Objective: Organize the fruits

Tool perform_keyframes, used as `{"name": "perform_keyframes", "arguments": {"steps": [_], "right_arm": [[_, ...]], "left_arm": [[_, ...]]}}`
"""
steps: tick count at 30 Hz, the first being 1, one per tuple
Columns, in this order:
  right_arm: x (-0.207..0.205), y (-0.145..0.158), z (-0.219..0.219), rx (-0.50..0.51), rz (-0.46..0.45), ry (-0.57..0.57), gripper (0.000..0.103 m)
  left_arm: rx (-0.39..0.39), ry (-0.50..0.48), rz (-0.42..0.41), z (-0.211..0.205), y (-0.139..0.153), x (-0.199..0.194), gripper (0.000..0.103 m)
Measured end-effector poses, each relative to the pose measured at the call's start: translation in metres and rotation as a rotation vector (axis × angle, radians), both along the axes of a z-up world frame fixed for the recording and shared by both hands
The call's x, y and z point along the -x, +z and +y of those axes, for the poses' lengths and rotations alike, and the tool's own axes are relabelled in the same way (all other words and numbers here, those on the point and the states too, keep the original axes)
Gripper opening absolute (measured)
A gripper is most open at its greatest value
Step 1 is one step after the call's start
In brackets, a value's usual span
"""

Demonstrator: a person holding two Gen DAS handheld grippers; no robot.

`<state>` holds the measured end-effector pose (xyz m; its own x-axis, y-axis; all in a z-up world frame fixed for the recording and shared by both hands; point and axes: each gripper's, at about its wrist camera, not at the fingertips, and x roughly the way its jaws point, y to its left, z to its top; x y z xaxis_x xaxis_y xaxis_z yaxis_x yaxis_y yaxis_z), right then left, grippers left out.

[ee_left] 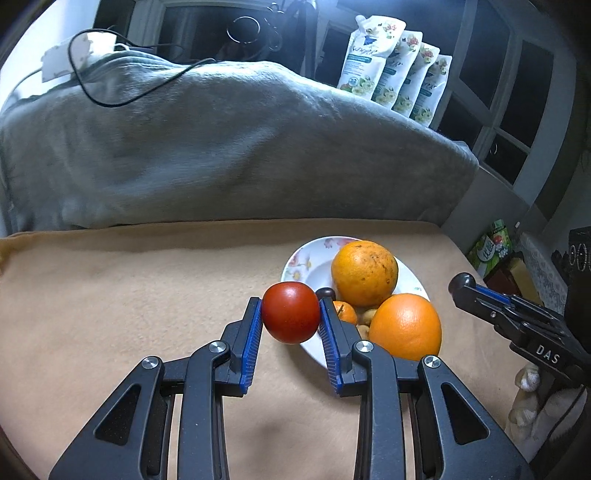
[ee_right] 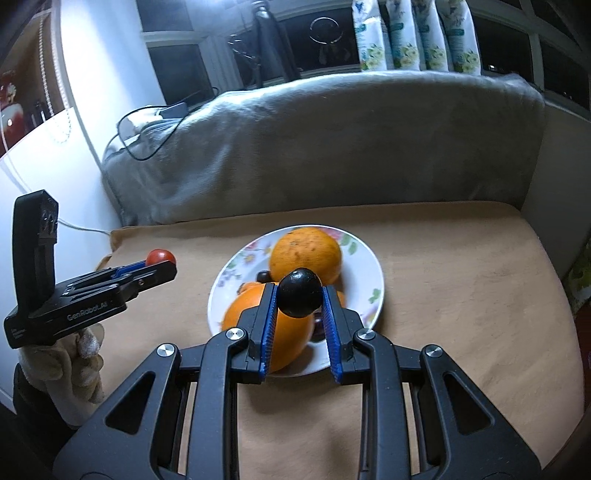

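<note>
A floral white plate sits on a tan blanket and holds two large oranges, a small orange fruit and small dark and pale fruits. My left gripper is shut on a red tomato-like fruit held above the blanket just left of the plate; it also shows in the right wrist view. My right gripper is shut on a dark round fruit above the plate. The right gripper's tip shows in the left wrist view.
A grey blanket-covered backrest rises behind the tan blanket. Cables lie on its top left. Several refill pouches stand on the sill by dark windows. A green box sits at the right.
</note>
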<state>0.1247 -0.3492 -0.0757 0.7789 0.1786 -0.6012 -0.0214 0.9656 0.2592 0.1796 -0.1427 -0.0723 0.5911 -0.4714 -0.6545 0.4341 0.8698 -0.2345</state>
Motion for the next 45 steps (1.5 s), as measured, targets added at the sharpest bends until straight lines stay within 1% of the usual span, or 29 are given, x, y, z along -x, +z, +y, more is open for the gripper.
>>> {"name": "perform_keyframes", "arguments": {"steps": [13,25,26,27,28,30,32,34,39,40,41,42,43,45], "right_arm": [[-0.024,-0.020,-0.018,-0.037,0.049,0.007,0.025],[-0.031,-0.020,-0.016,-0.037,0.048,0.046,0.026],[-0.031,-0.019,-0.016,-0.037,0.046,0.048,0.026],[-0.031,-0.019,-0.015,-0.037,0.045,0.050,0.027],[-0.031,-0.018,-0.014,-0.037,0.044,0.053,0.027],[-0.030,-0.016,-0.013,-0.040,0.033,0.061,0.033],[-0.028,-0.012,-0.013,-0.037,0.017,0.058,0.052],[-0.025,-0.009,-0.012,-0.039,0.003,0.056,0.054],[-0.016,-0.002,-0.011,-0.043,-0.021,0.056,0.054],[-0.014,-0.001,-0.011,-0.041,-0.024,0.053,0.057],[-0.010,0.001,-0.010,-0.037,-0.030,0.048,0.063],[-0.008,0.002,-0.010,-0.036,-0.036,0.046,0.066],[-0.004,0.003,-0.009,-0.033,-0.042,0.043,0.070],[0.004,0.007,-0.006,-0.019,-0.054,0.038,0.073]], "left_arm": [[-0.010,-0.031,0.011,-0.023,-0.004,-0.015,0.029],[-0.011,-0.055,0.004,-0.034,-0.003,-0.018,0.030],[-0.010,-0.055,0.001,-0.034,-0.002,-0.018,0.031],[-0.007,-0.057,-0.003,-0.034,-0.001,-0.017,0.037],[-0.005,-0.059,-0.007,-0.034,0.000,-0.016,0.039],[-0.001,-0.063,-0.014,-0.035,0.002,-0.015,0.041],[0.000,-0.063,-0.018,-0.035,0.005,-0.014,0.041],[0.003,-0.059,-0.020,-0.033,0.006,-0.013,0.041],[0.005,-0.050,-0.027,-0.029,0.011,-0.008,0.042],[0.005,-0.048,-0.030,-0.028,0.012,-0.007,0.042],[0.005,-0.046,-0.033,-0.027,0.013,-0.005,0.045],[0.006,-0.045,-0.037,-0.026,0.014,-0.003,0.050],[0.006,-0.042,-0.043,-0.025,0.016,-0.001,0.052],[0.006,-0.039,-0.056,-0.022,0.020,0.005,0.052]]}}
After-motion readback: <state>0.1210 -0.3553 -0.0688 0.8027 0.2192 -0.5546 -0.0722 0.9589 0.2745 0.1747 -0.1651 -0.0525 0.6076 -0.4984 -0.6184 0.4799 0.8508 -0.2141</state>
